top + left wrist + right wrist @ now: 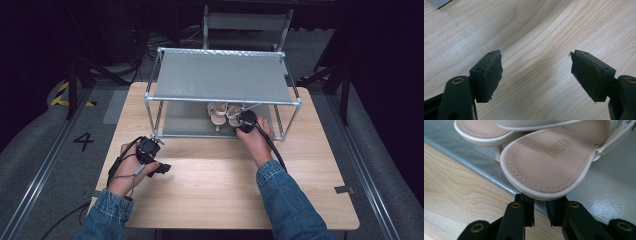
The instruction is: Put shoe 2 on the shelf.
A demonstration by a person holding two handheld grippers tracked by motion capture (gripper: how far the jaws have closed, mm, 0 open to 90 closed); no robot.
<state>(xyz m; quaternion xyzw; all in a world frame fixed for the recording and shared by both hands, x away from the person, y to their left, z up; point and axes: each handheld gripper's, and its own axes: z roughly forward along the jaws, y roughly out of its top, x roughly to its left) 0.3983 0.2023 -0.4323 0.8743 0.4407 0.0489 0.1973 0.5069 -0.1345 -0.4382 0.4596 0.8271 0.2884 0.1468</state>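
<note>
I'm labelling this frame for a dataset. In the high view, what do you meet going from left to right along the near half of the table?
Left gripper → right gripper, reaching the sandals on the rack's lower shelf.

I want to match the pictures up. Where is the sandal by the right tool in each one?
High view: sandal in the middle, on the rack's lower shelf, at the right tool.
Left gripper view: not in it; the left tool faces the table.
Right gripper view: centre, just above the jaws.
Shared landmark: the wooden table.
</note>
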